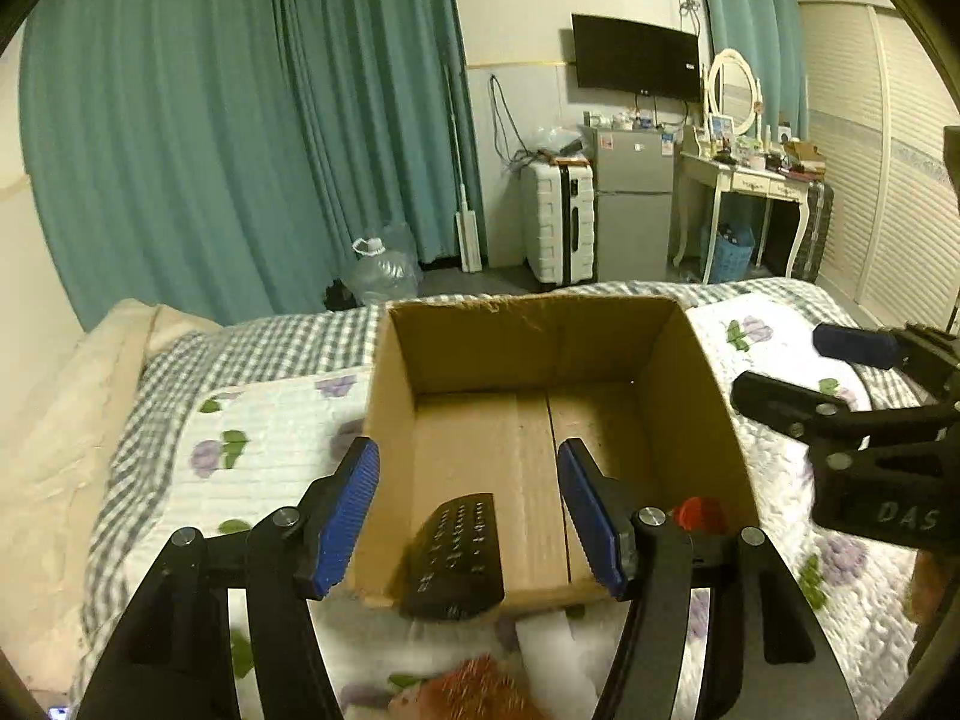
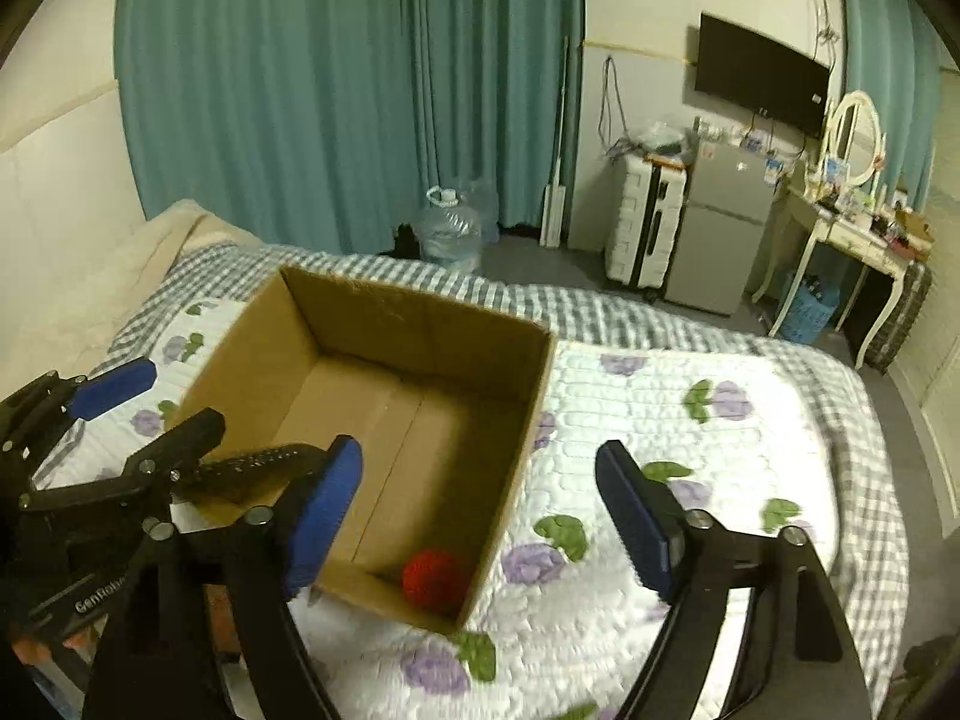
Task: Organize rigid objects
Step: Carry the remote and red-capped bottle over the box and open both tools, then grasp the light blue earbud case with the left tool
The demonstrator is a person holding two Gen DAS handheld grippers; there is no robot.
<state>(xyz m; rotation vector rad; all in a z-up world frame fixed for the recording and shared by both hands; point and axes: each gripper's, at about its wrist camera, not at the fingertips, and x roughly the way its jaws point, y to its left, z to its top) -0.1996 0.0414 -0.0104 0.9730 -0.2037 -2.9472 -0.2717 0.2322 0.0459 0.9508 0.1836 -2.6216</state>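
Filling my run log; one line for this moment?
left gripper: open | remote: across box rim | red ball: in box | right gripper: open

One box (image 1: pixel 696 372), one remote (image 1: pixel 459 558), one ball (image 2: pixel 435 579)

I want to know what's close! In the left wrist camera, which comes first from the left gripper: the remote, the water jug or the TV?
From the left gripper, which is open:
1. Black remote, between the fingers, at the cardboard box's near wall.
2. Water jug, on the floor past the bed, by the curtain.
3. TV, high on the far wall.
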